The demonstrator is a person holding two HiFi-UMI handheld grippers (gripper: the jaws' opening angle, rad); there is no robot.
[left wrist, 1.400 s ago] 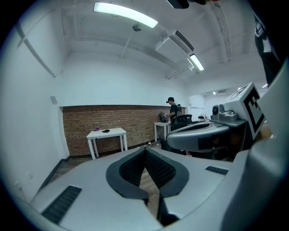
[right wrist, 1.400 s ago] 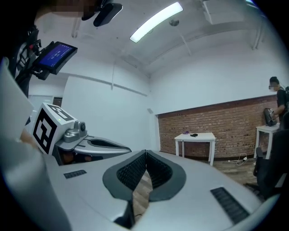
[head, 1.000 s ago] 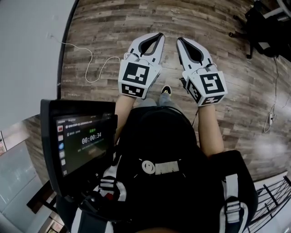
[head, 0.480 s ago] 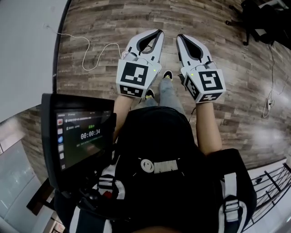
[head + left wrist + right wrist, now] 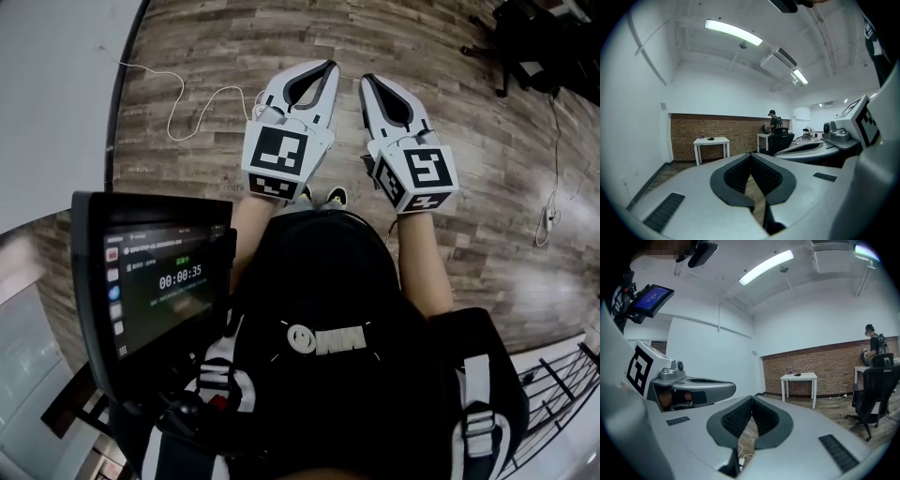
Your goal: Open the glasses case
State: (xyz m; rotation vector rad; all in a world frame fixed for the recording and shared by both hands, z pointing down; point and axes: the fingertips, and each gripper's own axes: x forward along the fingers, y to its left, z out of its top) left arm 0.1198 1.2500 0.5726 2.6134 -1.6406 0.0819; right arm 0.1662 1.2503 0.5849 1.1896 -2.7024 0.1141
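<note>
Glasses case: I cannot tell where it is in any view. A small dark item [image 5: 798,374] lies on a white counter [image 5: 806,378] against the brick wall [image 5: 825,366], too small to name.

Left gripper [image 5: 328,66]: jaws pressed together, ribbed pads meeting at the tip, nothing between them. Held out level in front of me over the wooden floor [image 5: 216,56], touching nothing. Its marker cube [image 5: 278,159] faces up toward my head.

Right gripper [image 5: 367,79]: jaws likewise pressed together and empty, with only floor showing through the gap behind the pads. Held just beside the left gripper, the two apart and roughly parallel. Its marker cube [image 5: 417,176] sits above my wrist.

Floor items: a white cable [image 5: 187,108] loops along the floor to the left of the grippers, and my shoes [image 5: 336,196] show below them.

On my body: a black pack [image 5: 328,319] on my chest, and a mounted screen [image 5: 159,291] at my left showing a timer.

Room, from the gripper views: white walls, long ceiling lamps [image 5: 733,32], a black office chair [image 5: 872,390] to the right, and a person [image 5: 774,119] standing far off by a second counter along the brick wall.
</note>
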